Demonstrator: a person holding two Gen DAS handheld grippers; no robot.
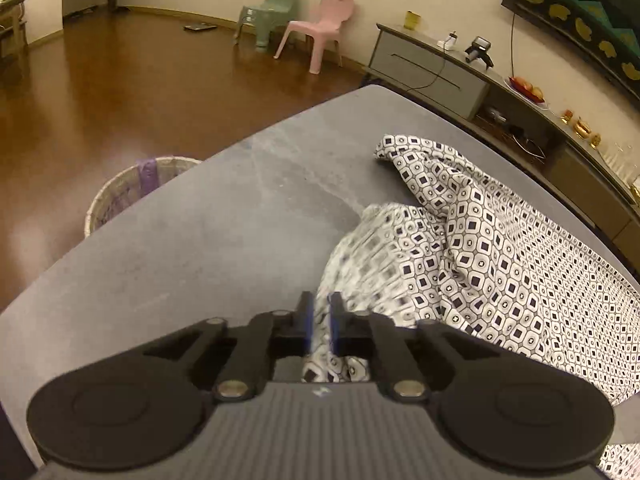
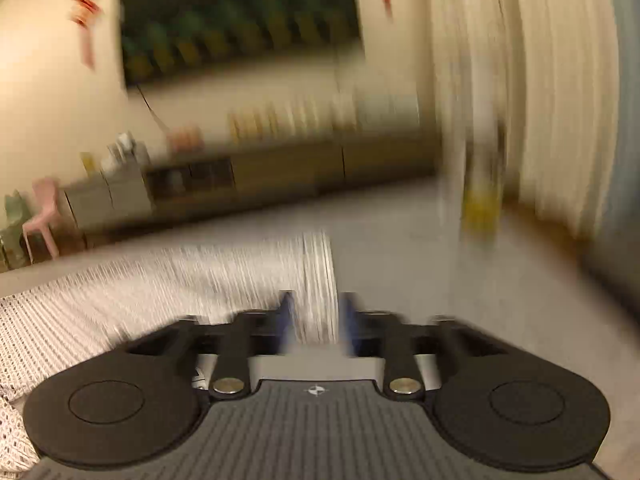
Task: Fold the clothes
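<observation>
— While we are looking along the left hand-held gripper (image 1: 320,312), what are we seeing between its fingers?

— We are seeing a fold of the patterned garment (image 1: 480,248) rising up between the two blue pads (image 1: 309,312), which are standing narrowly apart and pinching the cloth. The rest of the garment is lying crumpled across the right side of the grey counter (image 1: 200,220), reaching toward its far right edge.

— And the right hand-held gripper (image 2: 316,312)?

— That view is smearing badly. We are making out a pale band of the same patterned garment (image 2: 160,280) running between its fingers, with the gap there standing wider. Whether the pads are actually pressing on the cloth, we cannot tell. The cloth is spreading from there toward the left of the counter (image 2: 440,260).

— What else are we noticing?

— Past the counter's left edge, a woven basket (image 1: 120,196) is sitting on the brown floor (image 1: 120,92). Farther off, a pink chair (image 1: 316,28) and a green chair (image 1: 272,12) are standing against the wall, and a low cabinet (image 1: 432,72) is running along beyond the counter's far edge.
</observation>
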